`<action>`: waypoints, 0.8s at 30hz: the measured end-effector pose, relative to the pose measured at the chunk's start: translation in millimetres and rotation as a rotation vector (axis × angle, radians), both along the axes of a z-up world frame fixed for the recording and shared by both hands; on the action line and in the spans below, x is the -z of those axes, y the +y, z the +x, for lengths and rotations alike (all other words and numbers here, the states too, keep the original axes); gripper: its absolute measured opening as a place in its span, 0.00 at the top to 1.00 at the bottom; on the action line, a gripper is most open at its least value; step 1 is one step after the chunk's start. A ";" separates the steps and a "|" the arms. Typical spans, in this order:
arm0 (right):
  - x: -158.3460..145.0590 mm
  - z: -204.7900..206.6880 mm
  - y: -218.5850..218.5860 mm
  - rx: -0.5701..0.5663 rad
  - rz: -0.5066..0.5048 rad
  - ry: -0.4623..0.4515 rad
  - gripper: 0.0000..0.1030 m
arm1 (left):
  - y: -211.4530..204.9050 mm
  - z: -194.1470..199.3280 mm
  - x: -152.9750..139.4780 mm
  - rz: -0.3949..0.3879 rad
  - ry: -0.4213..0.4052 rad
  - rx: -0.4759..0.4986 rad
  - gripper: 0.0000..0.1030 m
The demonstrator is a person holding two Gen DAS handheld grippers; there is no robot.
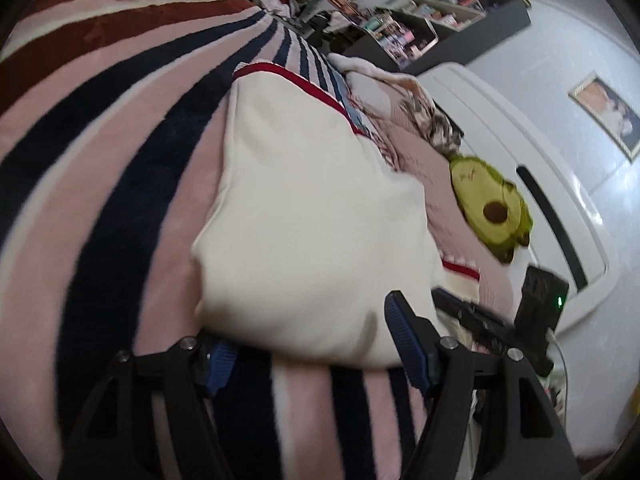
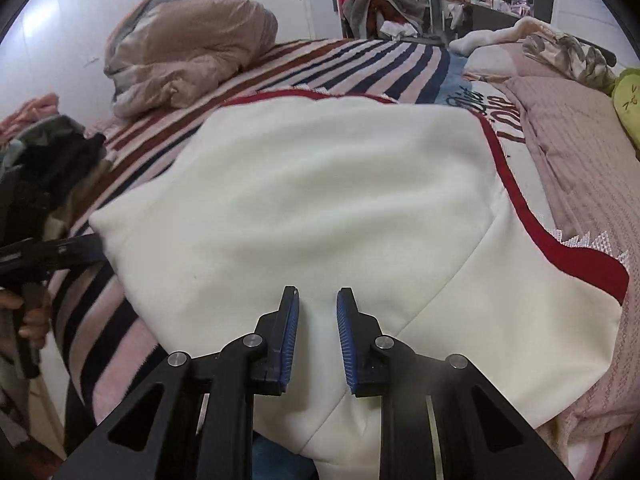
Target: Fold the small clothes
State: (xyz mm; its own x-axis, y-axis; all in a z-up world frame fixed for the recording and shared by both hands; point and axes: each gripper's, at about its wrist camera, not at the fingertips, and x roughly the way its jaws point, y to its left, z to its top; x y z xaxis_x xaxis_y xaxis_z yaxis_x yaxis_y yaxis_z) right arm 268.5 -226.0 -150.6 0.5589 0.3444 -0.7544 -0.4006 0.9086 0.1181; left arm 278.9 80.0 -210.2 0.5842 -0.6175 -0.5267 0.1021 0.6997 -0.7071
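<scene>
A cream-white garment (image 1: 312, 208) with red trim lies spread on the striped blanket (image 1: 100, 160). My left gripper (image 1: 304, 320) stands open at the garment's near edge. Its left finger is partly tucked under the cloth and its right finger (image 1: 404, 328) lies on top. In the right wrist view the same garment (image 2: 320, 184) fills the middle. My right gripper (image 2: 318, 292) hovers over its near part. A narrow gap shows between the blue pads (image 2: 290, 320) and no fold rises into it. The left gripper (image 2: 60, 252) touches the garment's left corner, held by a hand (image 2: 32, 316).
A crumpled beige duvet (image 2: 188, 40) sits at the back left, with a dark pile of clothes (image 2: 48, 168) on the left. Pink bedding (image 2: 572, 132) and a green avocado plush (image 1: 488, 204) lie to the right. A white bed frame (image 1: 520, 152) and shelves (image 1: 440, 20) stand beyond.
</scene>
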 end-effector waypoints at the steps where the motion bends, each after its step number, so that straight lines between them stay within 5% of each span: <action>1: -1.5 -0.4 -2.4 0.000 0.014 -0.001 0.85 | -1.8 3.0 0.8 -0.012 -0.001 -0.009 0.37; 4: -5.5 -3.0 -8.2 -0.002 0.033 -0.007 0.85 | -8.2 12.1 0.6 -0.018 -0.009 -0.036 0.45; 6: -7.4 -5.2 -6.7 -0.001 0.007 -0.024 0.85 | -11.2 17.6 -1.6 0.008 -0.023 -0.063 0.69; 9: -9.4 -5.0 -12.3 0.011 -0.019 -0.040 0.85 | -15.0 22.7 -14.8 0.074 -0.077 -0.080 0.83; 17: -15.9 -10.3 -40.9 0.055 0.030 -0.048 0.85 | -72.8 27.5 -96.0 0.413 -0.370 0.061 0.88; 24: -31.1 -18.2 -60.7 0.099 0.049 -0.102 0.85 | -129.5 32.9 -122.6 0.482 -0.468 0.245 0.88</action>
